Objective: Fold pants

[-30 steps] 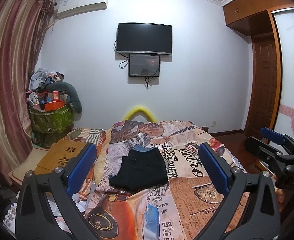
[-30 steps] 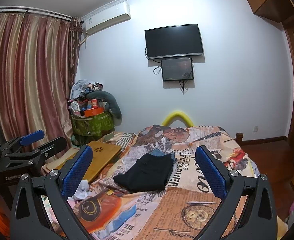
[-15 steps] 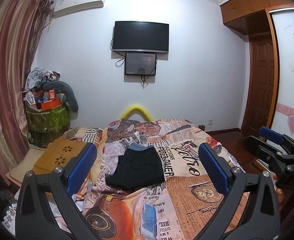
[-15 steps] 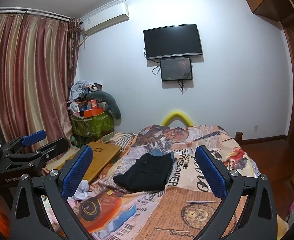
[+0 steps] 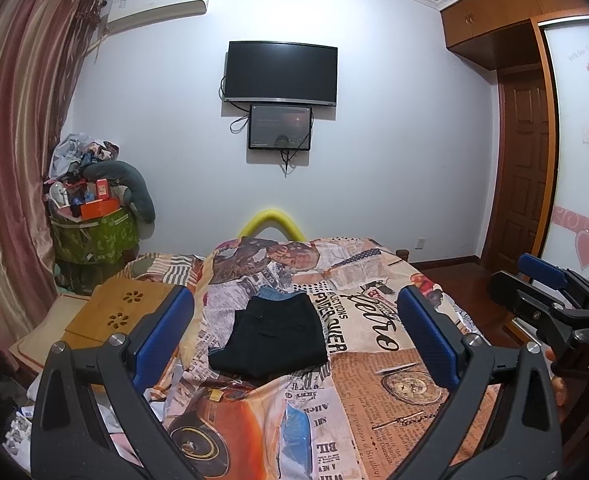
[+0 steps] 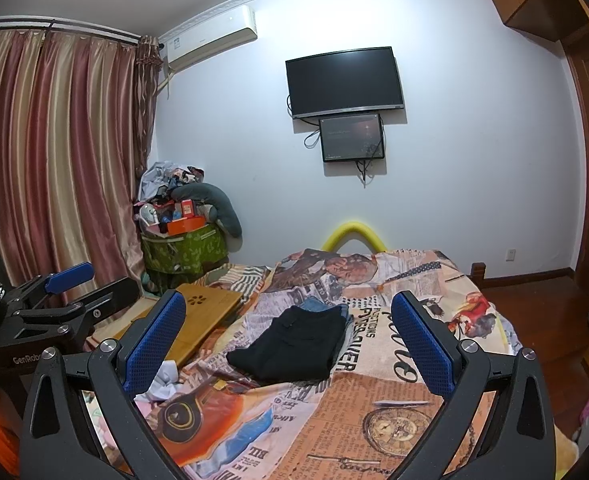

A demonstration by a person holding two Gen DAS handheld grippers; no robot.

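Black pants (image 5: 272,338) lie folded into a compact rectangle in the middle of the bed (image 5: 390,380), on top of a blue garment (image 5: 275,293) that peeks out at the far edge. They also show in the right wrist view (image 6: 294,344). My left gripper (image 5: 294,332) is open and empty, held back above the near part of the bed. My right gripper (image 6: 288,332) is open and empty too, held level beside it. Each gripper shows at the edge of the other's view.
A wooden lap tray (image 5: 114,316) lies on the bed's left side. A green bin piled with clutter (image 5: 94,236) stands by the striped curtain (image 6: 54,160). A TV (image 5: 280,72) hangs on the far wall. A wooden door (image 5: 526,168) and floor are on the right.
Both views have tilted slightly upward and drifted a little; the folded pants have not moved and both grippers stay open.
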